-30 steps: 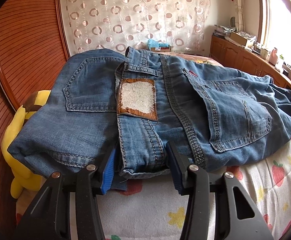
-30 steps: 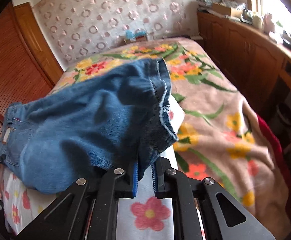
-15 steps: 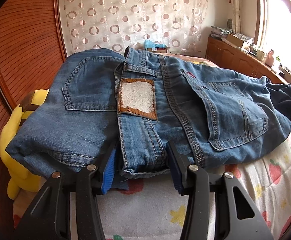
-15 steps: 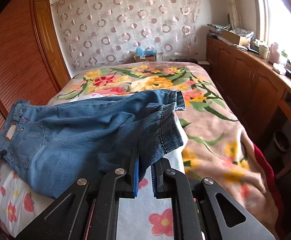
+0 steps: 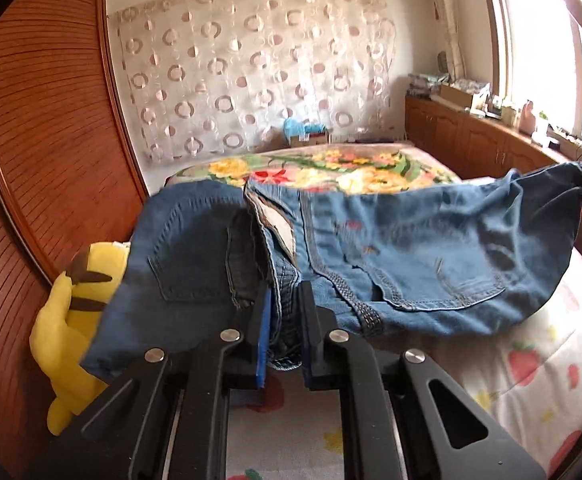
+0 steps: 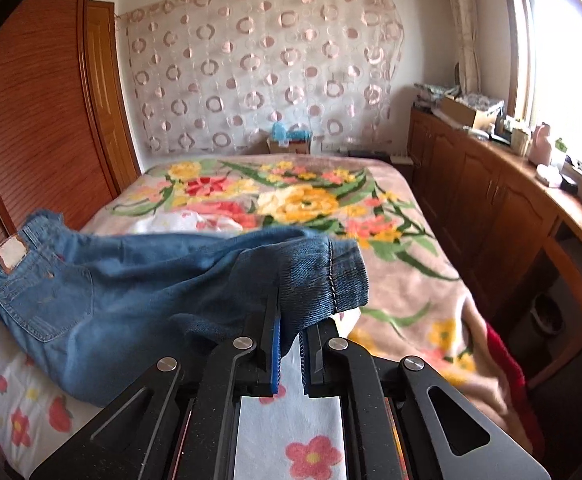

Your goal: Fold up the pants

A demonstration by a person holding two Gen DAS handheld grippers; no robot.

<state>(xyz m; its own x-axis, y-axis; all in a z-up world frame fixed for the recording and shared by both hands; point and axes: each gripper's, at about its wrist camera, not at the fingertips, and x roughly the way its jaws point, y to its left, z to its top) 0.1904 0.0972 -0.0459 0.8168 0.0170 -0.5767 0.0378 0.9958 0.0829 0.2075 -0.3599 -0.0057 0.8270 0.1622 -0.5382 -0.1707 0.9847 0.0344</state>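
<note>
Left wrist view: left hand-held gripper [image 5: 284, 316] pinches the jeans [image 5: 411, 248] waistband; right hand-held gripper [image 6: 289, 340] clamps the hem.

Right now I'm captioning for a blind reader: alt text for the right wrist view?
Right tongs shut on the hem end of blue jeans, which stretch left across a bed with a floral blanket. Wooden cabinets line the right wall under a bright window.

Left gripper [image 5: 284, 312] is clamped down, blue-padded fingers [image 5: 264, 320] pinched close with just a narrow gap, holding the jeans [image 5: 411, 256] at the waist end. Right gripper [image 6: 290, 334] is the same deal, fingers nearly together, pinching the cuff end. Both point forward and roughly level, black frames filling the bottom of each view.
</note>
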